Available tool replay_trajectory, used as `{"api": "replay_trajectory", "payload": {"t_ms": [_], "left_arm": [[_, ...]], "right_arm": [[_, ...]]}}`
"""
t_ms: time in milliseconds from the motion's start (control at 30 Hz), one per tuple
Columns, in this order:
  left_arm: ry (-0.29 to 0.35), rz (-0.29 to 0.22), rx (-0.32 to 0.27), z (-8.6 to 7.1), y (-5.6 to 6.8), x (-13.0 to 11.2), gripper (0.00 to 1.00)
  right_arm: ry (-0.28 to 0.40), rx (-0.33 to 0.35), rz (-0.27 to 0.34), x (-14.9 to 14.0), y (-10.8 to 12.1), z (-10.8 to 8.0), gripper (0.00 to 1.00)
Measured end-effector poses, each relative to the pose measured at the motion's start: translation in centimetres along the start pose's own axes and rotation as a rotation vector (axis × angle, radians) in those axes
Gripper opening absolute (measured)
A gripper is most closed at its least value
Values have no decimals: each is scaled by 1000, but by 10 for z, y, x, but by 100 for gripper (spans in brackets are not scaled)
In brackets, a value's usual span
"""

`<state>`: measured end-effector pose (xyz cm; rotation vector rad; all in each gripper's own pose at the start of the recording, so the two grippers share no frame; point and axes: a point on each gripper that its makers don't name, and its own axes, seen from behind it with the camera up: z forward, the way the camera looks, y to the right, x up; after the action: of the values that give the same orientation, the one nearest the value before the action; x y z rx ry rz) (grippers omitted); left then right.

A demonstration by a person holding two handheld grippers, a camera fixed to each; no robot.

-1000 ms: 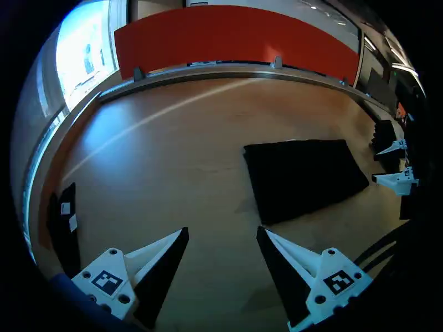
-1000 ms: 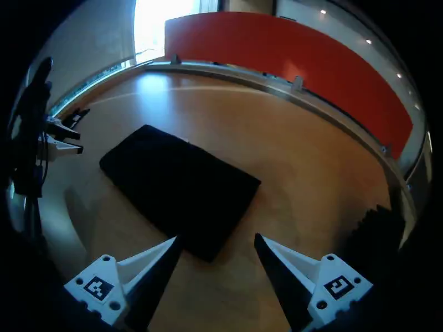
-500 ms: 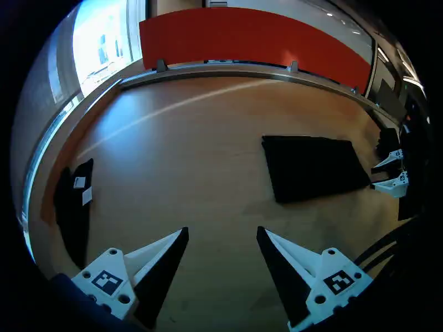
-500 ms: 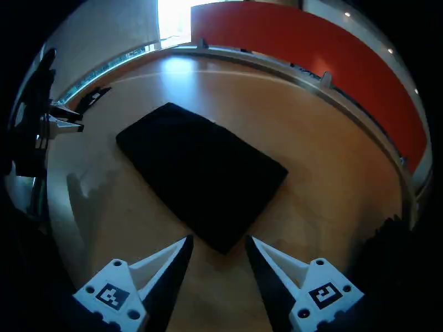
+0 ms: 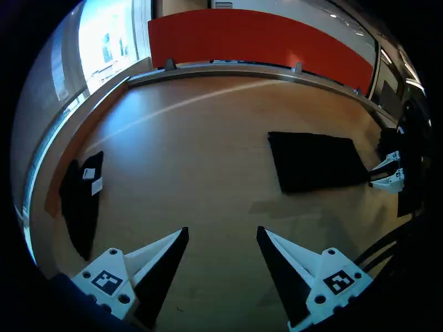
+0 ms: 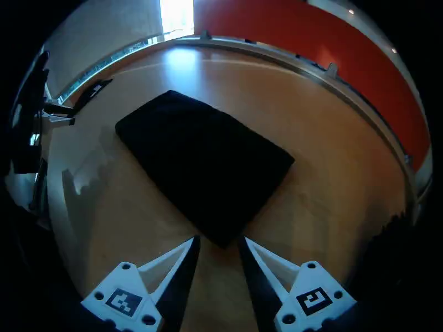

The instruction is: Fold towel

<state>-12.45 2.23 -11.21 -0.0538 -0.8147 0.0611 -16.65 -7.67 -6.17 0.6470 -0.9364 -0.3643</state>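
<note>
Right gripper (image 6: 219, 239) slightly spread around towel (image 6: 205, 160) corner; left gripper (image 5: 222, 229) spread wide.

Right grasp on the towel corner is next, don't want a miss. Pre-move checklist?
1. The towel lies flat on the table: ok.
2. Its near corner sits between the jaws of the right gripper: ok.
3. Right jaws open, narrow gap, holding nothing: ok.
4. Right jaws low enough to catch the corner: cannot tell.
5. The left gripper is at the towel: not ok. It is over bare table, with the towel off to its right.
6. Left jaws open: ok.
</note>
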Motion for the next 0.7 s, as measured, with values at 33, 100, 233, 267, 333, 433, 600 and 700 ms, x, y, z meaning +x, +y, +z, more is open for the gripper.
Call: {"api": "replay_trajectory", "payload": {"t_ms": [33, 100, 233, 267, 333, 433, 600, 700], "left_arm": [[-1, 0, 2, -1, -1, -1, 91], [-3, -1, 5, -2, -2, -3, 91], [-6, -1, 8, -4, -4, -5, 91], [-6, -2, 8, -4, -5, -6, 91], [-7, -3, 9, -5, -6, -6, 91], [-8, -5, 11, -6, -7, -8, 91], [-9, -8, 13, -8, -11, -10, 91], [-10, -8, 15, -10, -13, -11, 91]], "right_arm": [[-2, 0, -1, -1, 0, 0, 47], [-5, -1, -3, -2, 1, 1, 46], [-8, -6, 0, -3, 2, 3, 34], [-8, -7, 1, -4, 2, 3, 31], [-7, -8, 3, -4, 2, 4, 25], [-4, -8, 4, -3, 2, 5, 15], [5, -7, -1, 0, 1, 5, 5], [7, -13, -13, 1, 2, 4, 5]]}}
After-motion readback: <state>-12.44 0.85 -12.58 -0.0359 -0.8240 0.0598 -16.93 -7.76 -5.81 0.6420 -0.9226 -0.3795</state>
